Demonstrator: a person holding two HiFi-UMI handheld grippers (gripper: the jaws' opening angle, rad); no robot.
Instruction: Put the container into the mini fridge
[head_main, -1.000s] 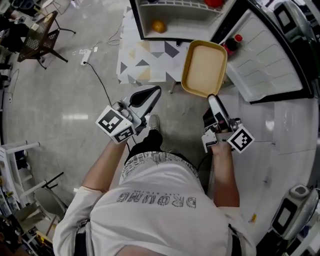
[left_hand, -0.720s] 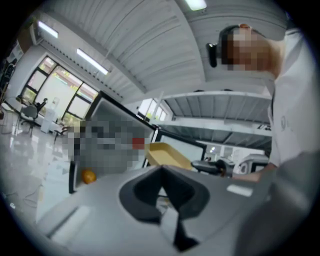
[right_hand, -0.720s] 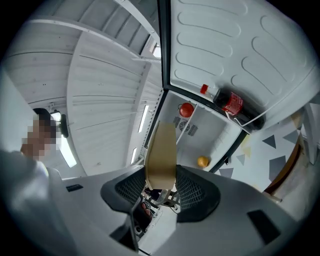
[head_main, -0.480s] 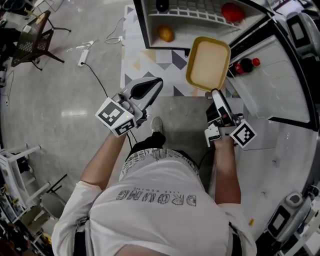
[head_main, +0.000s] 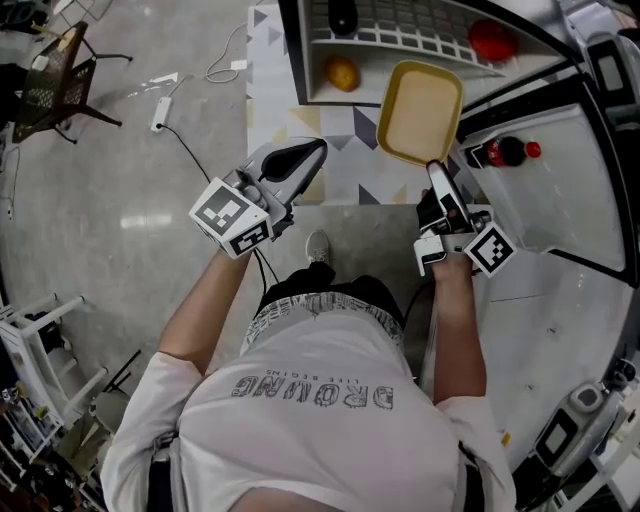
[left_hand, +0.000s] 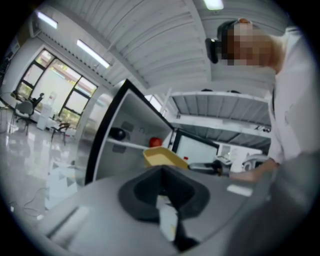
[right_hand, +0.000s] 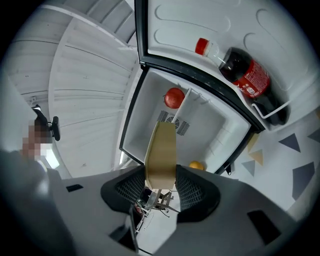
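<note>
The yellow container (head_main: 420, 110), a shallow rectangular tray, hangs just in front of the open mini fridge (head_main: 300, 50). My right gripper (head_main: 437, 172) is shut on its near rim. In the right gripper view the container (right_hand: 162, 150) stands edge-on between the jaws of that gripper (right_hand: 161, 187), pointing into the white fridge interior (right_hand: 215, 125). My left gripper (head_main: 316, 152) hovers to the left of the container, shut and holding nothing. In the left gripper view its black pads (left_hand: 145, 192) meet, with the container (left_hand: 162, 157) beyond them.
Inside the fridge lie an orange (head_main: 342, 72), a red fruit (head_main: 492, 40) and a dark object (head_main: 342, 15). The open door (head_main: 560, 200) at right holds a cola bottle (head_main: 505, 152). A patterned mat (head_main: 290, 130), a power strip (head_main: 160, 110) and a chair (head_main: 60, 70) are on the floor.
Both grippers have moved toward the fridge. The container, still held by the right gripper, now sits closer to the fridge opening. More of the fridge shelf shows.
</note>
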